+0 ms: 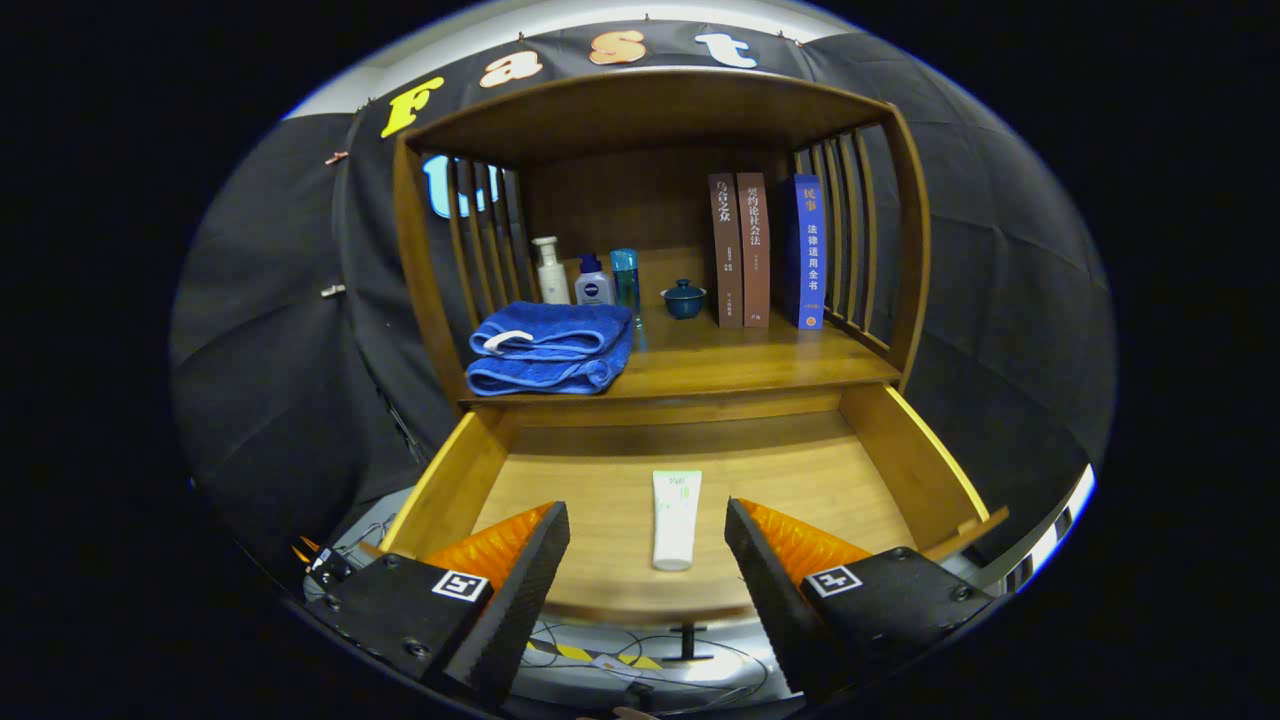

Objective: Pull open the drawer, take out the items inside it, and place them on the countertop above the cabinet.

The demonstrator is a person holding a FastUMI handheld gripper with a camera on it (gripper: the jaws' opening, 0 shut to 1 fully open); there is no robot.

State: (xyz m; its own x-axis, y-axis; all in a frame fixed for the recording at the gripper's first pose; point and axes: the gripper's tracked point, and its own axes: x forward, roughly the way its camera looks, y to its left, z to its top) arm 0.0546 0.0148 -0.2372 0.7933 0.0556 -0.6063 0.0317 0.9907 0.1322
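The wooden drawer [455,480] stands pulled open below the cabinet's countertop [740,365]. A white tube [675,518] lies flat on the drawer floor, cap end toward me. My gripper [648,515] hovers above the drawer's front edge, open, its two fingers spread wide to either side of the tube without touching it. Nothing is held between them.
On the countertop lie a folded blue towel [550,348], a white pump bottle [549,270], a small blue-capped bottle [593,281], a clear blue bottle [625,278], a dark lidded cup [684,298] and three upright books [765,250]. Slatted side walls and a top shelf [650,105] enclose the countertop.
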